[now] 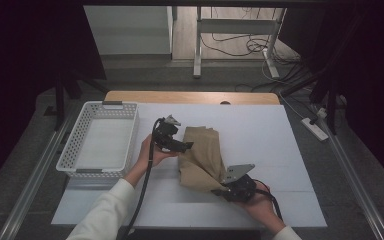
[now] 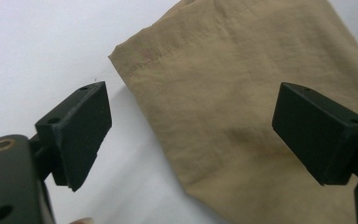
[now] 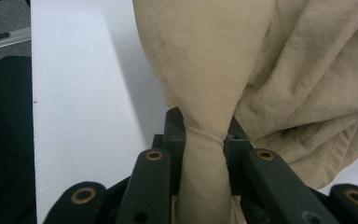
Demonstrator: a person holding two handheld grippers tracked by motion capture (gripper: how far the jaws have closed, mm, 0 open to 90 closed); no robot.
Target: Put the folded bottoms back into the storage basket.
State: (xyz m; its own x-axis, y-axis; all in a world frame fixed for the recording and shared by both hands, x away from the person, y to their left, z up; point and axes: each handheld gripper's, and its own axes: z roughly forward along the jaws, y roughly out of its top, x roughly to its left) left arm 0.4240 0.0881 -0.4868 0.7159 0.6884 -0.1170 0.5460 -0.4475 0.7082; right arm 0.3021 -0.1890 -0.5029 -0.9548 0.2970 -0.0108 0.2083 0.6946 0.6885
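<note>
Right gripper (image 3: 205, 154): jaws clamped on a bunched fold of the tan cloth (image 3: 279, 70), which rises from them in a pinched neck; in the high view this gripper (image 1: 225, 186) sits near the bench's front edge, right of centre, the hand (image 1: 260, 202) behind it with the forearm entering from the front; left gripper (image 2: 191, 135): jaws wide apart and empty, poised over the cloth's hemmed edge (image 2: 168, 51), held near mid-bench by a hand (image 1: 147, 152) in a white sleeve (image 1: 105, 212); cloth (image 1: 202, 155): crumpled at mid-bench on the white bench top (image 1: 280, 135), its near corner lifted; white basket (image 1: 82, 145): at the left edge, apparently empty. Step in hand, judged: securing a second hold on the cloth, perhaps for folding; next move calls for closing the left jaws on the hem.
</note>
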